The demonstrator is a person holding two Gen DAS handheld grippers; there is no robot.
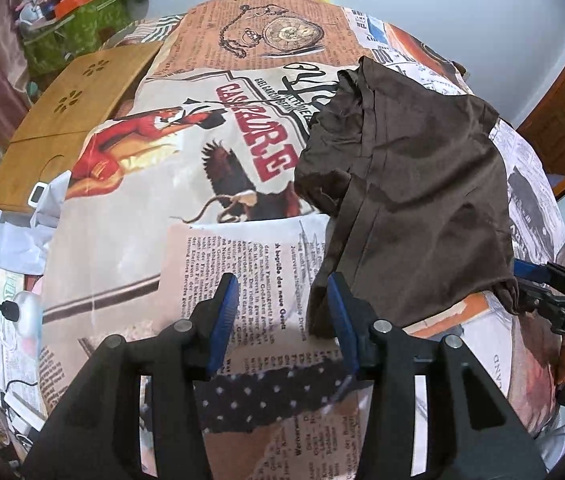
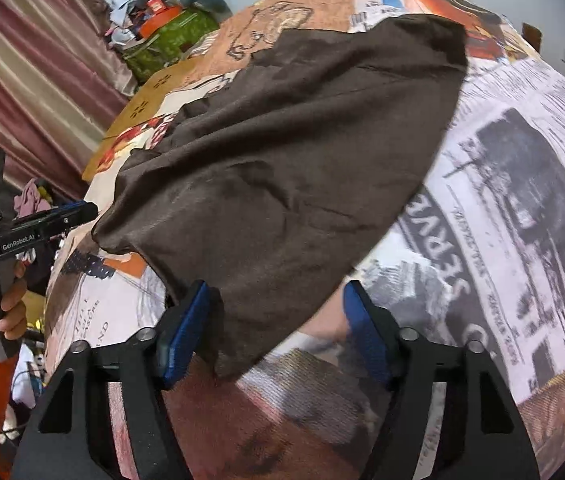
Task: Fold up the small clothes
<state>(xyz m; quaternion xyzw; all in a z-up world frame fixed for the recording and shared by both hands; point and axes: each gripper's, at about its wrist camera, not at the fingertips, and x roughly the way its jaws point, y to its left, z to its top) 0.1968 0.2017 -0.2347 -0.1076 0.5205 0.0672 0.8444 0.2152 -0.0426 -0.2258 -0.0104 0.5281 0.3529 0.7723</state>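
- Brown garment (image 1: 414,184) lay spread and partly folded on the newspaper-print bed cover (image 1: 154,248), toward its right side.
- At far left I saw a wooden tray (image 1: 70,120) lying on the cover's edge.
- My left gripper (image 1: 284,312) had its fingers partway apart, holding nothing, with the garment's near corner just beside the right finger.
- My right gripper (image 2: 276,328) stood half open over the garment's near hem, cloth draped against its left finger (image 2: 186,332), not pinched.
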